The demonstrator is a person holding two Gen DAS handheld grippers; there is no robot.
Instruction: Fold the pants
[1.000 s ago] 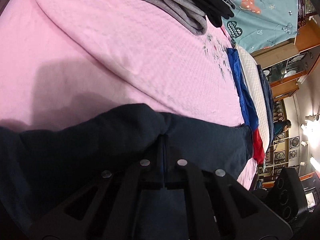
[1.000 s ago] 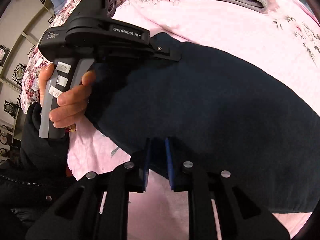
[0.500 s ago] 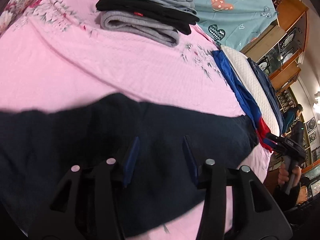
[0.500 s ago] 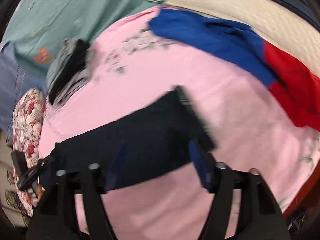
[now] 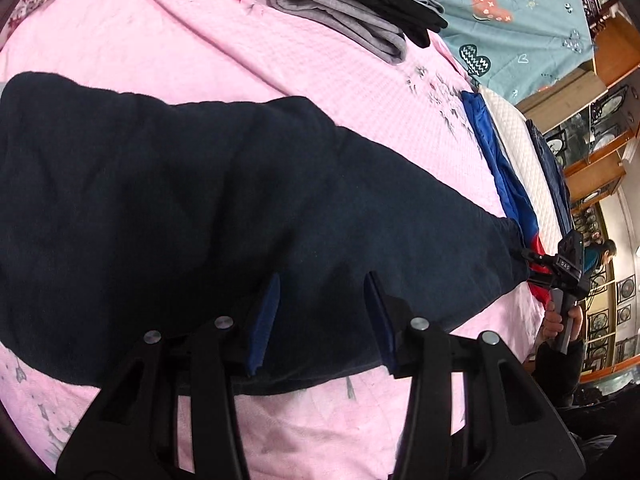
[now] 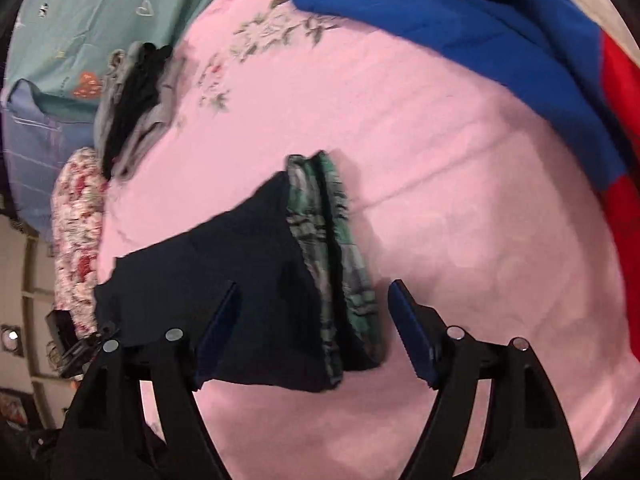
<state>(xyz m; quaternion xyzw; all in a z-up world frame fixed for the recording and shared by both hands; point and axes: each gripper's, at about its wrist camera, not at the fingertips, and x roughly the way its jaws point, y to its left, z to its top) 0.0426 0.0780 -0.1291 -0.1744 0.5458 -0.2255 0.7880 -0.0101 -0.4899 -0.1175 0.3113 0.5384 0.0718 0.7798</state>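
The dark navy pants lay flat on the pink bedspread, directly ahead of and beneath the left gripper, whose fingers stood spread and empty. The right gripper also had its fingers wide apart, holding nothing, with the plaid-lined waistband between and just beyond them. Folded clothes sat far ahead of the left fingers.

— What do the pants look like?
— Dark navy, thick soft cloth, lying flat in a long band across the pink bedspread.
— And the waist end?
— It shows a green plaid lining, the layers stacked edge on edge.
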